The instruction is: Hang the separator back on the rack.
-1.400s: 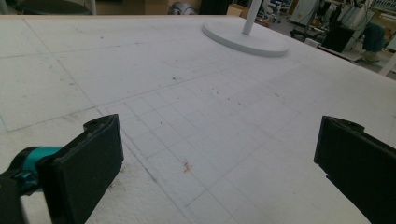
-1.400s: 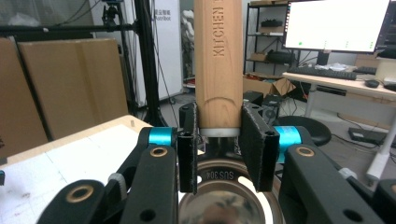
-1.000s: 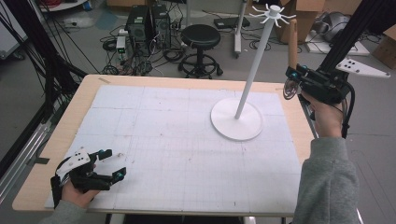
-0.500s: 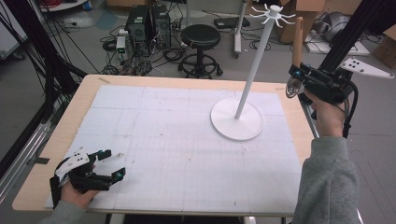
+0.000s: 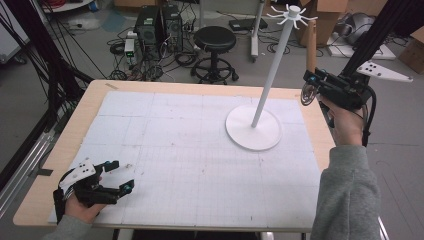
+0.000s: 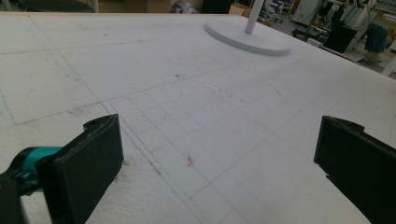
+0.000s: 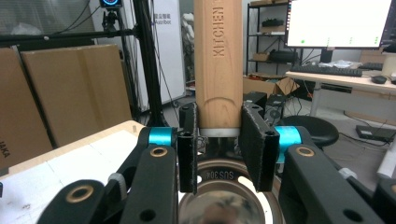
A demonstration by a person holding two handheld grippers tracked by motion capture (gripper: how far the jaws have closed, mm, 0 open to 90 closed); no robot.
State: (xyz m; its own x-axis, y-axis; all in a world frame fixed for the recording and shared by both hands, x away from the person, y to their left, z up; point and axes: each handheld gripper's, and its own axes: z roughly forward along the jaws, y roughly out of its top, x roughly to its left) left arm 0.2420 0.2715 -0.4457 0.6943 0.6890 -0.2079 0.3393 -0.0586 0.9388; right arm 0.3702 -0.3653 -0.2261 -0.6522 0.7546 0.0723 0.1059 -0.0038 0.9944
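Observation:
My right gripper (image 5: 311, 80) is held up past the table's right edge, shut on a kitchen utensil. Its wooden handle (image 5: 311, 47) stands upright and its round steel head (image 5: 306, 94) hangs below the jaws. In the right gripper view both pads press on the base of the handle (image 7: 218, 60), above the steel head (image 7: 229, 196). A white stand (image 5: 252, 129) with a tall pole and hooks at the top (image 5: 292, 14) sits on the mat just left of that gripper. My left gripper (image 5: 122, 175) rests on the mat at the near left, open and holding nothing (image 6: 219, 154).
A white gridded mat (image 5: 190, 150) covers the wooden table (image 5: 75, 125). The stand's base (image 6: 247, 37) lies far ahead of the left gripper. Beyond the table are a black stool (image 5: 215, 40), computer boxes (image 5: 155, 25) and cables on the floor.

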